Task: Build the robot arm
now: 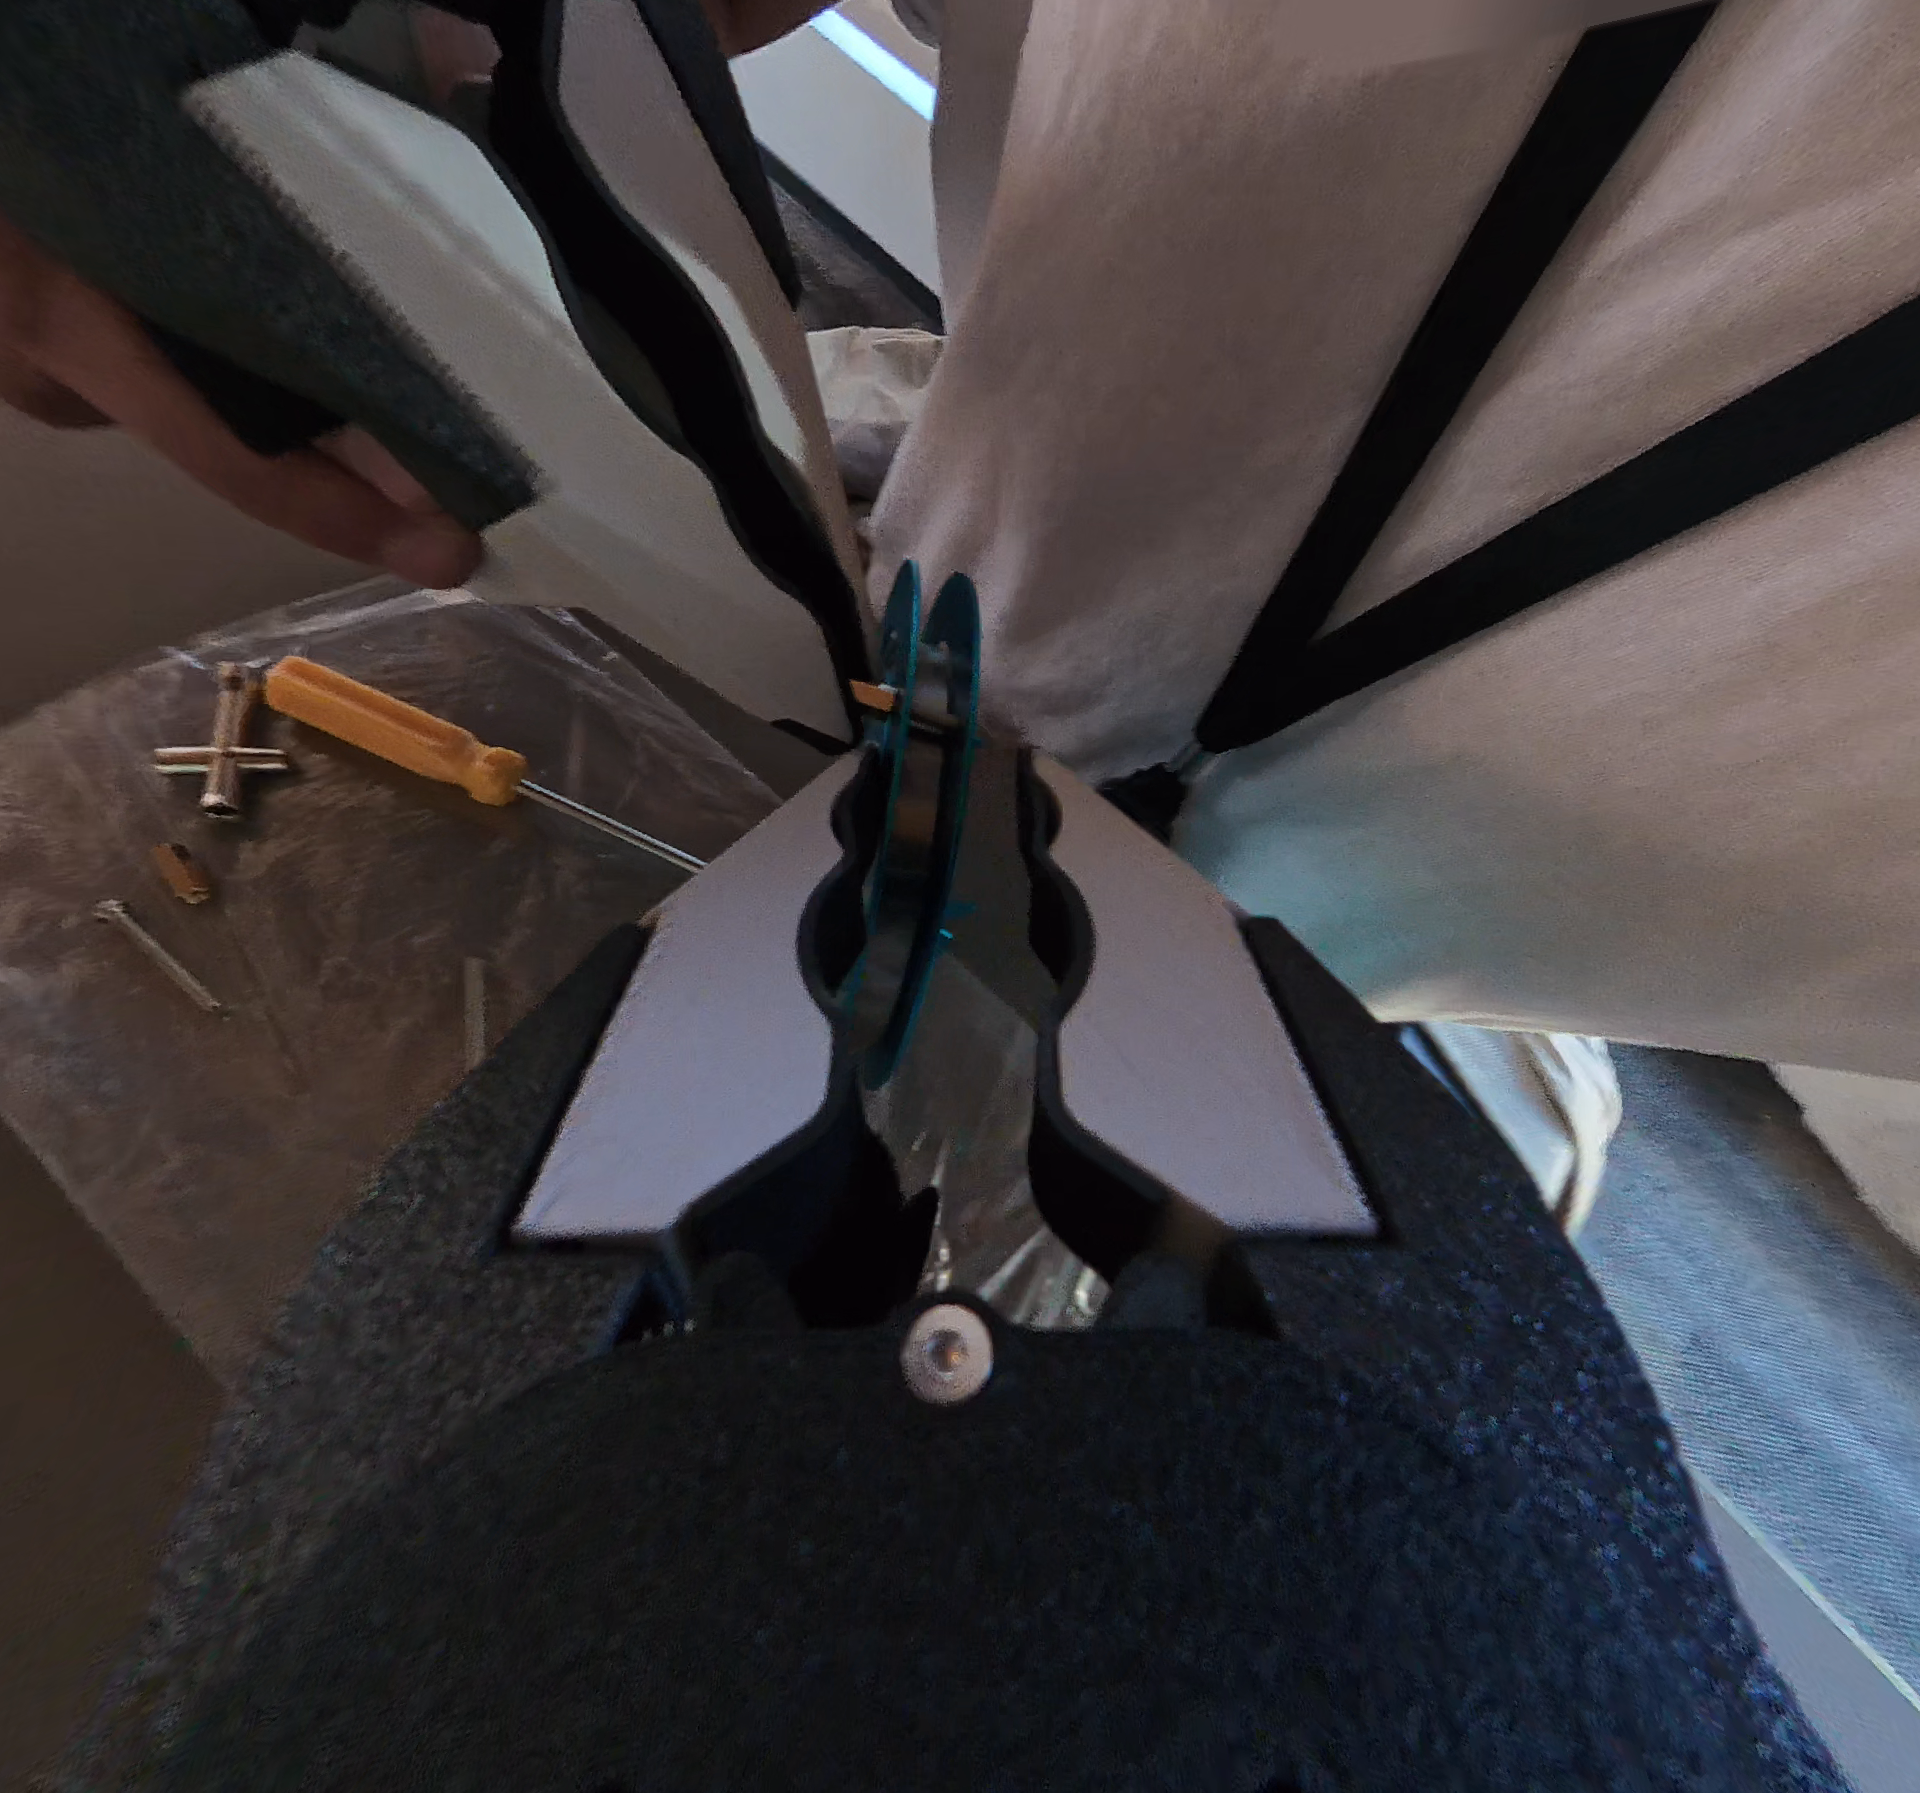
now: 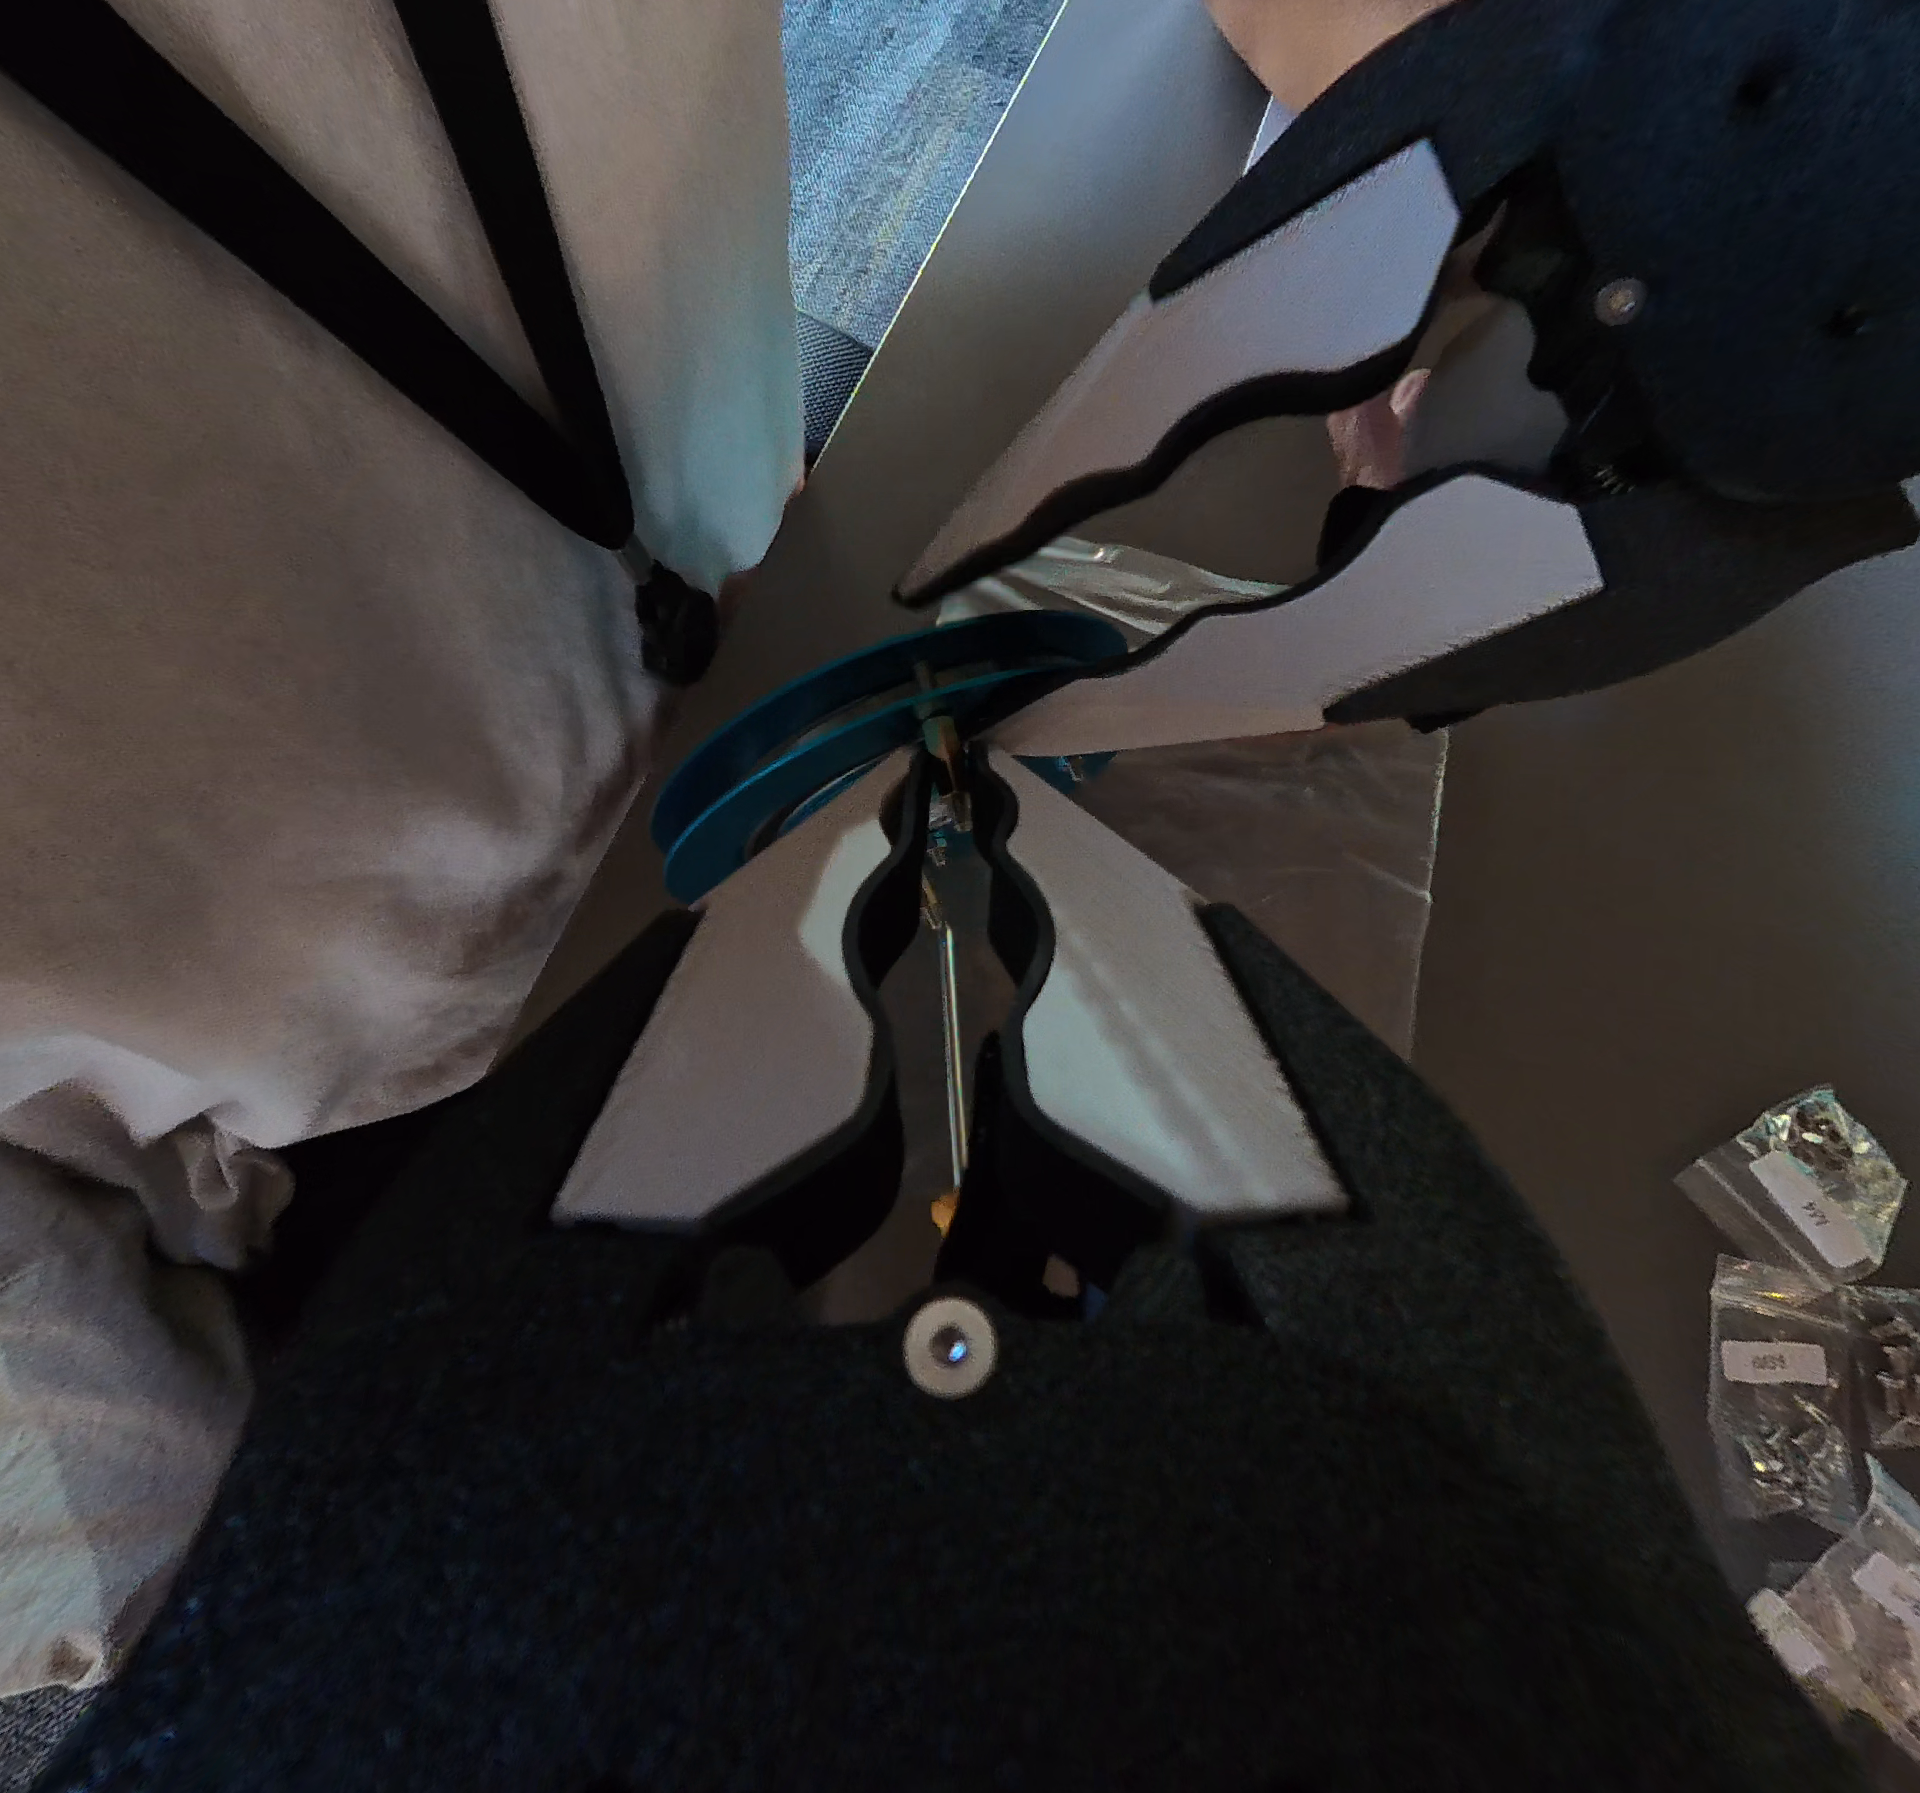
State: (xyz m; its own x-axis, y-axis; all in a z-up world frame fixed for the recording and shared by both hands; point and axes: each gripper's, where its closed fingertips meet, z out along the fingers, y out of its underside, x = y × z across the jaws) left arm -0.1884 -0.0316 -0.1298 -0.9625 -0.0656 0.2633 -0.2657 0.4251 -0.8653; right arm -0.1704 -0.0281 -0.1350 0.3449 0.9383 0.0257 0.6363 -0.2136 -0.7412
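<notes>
Black speckled gripper bodies, white wavy-edged fingers [image 1: 727, 1047], silver screw, seemingly cream garment [image 1: 1299, 341]

White labels [image 2: 1772, 1363] sit on the clear parts bags [image 2: 1813, 1348] (writing not given).

Tools [image 1: 395, 735] left; bags [image 2: 1808, 1328] right

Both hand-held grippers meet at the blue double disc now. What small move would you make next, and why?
Probably ease the right hand-held gripper slightly forward, keeping the small brass piece it pinches aligned with the hub. The left hand-held gripper clamps the blue double disc edge-on, and the brass piece's tip already sits at the hub between the plates, so only fine seating seems needed.
</notes>
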